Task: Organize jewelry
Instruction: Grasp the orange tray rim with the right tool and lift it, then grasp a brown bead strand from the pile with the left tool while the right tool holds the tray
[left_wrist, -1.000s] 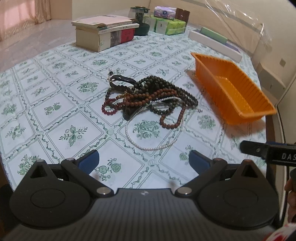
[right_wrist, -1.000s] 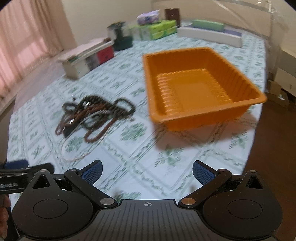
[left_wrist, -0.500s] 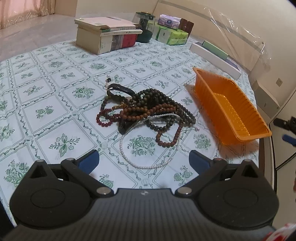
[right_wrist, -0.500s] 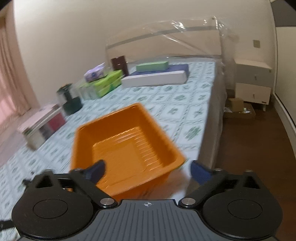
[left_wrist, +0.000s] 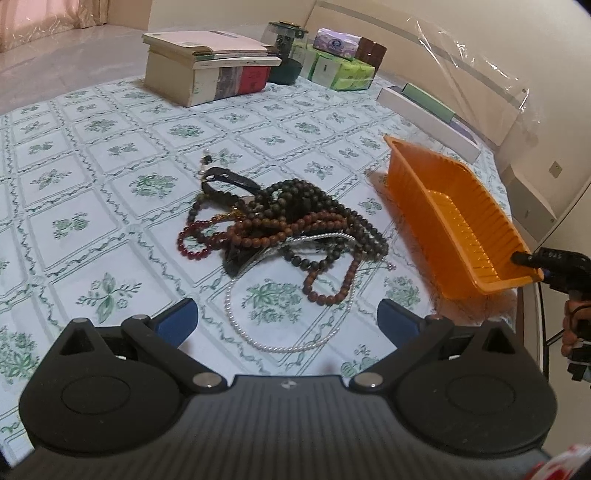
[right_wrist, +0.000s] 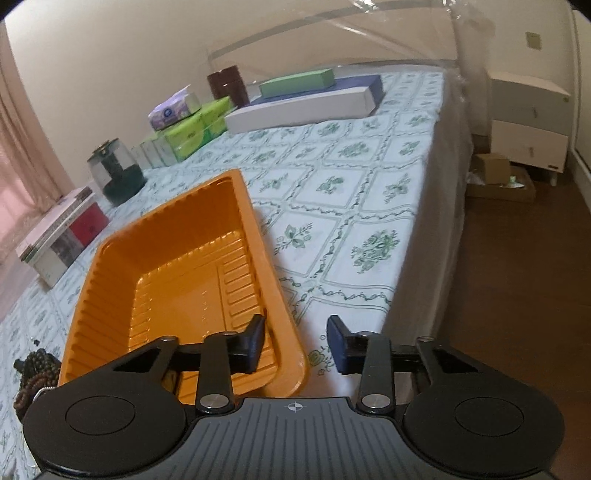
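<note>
A tangled pile of bead necklaces (left_wrist: 288, 229), dark, brown and red, lies on the green-patterned bedspread, with a white pearl strand (left_wrist: 273, 332) looping toward me. My left gripper (left_wrist: 286, 319) is open and empty just short of the pearls. An empty orange tray (left_wrist: 458, 225) stands right of the pile. In the right wrist view my right gripper (right_wrist: 297, 345) is partly closed, its jaws straddling the tray's near right rim (right_wrist: 284, 332), one finger inside, one outside. The pile's edge shows at lower left (right_wrist: 35, 373).
A stack of books (left_wrist: 210, 70), a dark jar (left_wrist: 284, 51), tissue packs (left_wrist: 340, 62) and long flat boxes (right_wrist: 306, 99) line the bed's far side. The bed edge drops to a wooden floor (right_wrist: 517, 295) on the right, with a white nightstand (right_wrist: 528, 125).
My right gripper swung right from the pile to the tray's near corner and narrowed its jaws around the rim. My left gripper shifted slightly, still open before the pearls.
</note>
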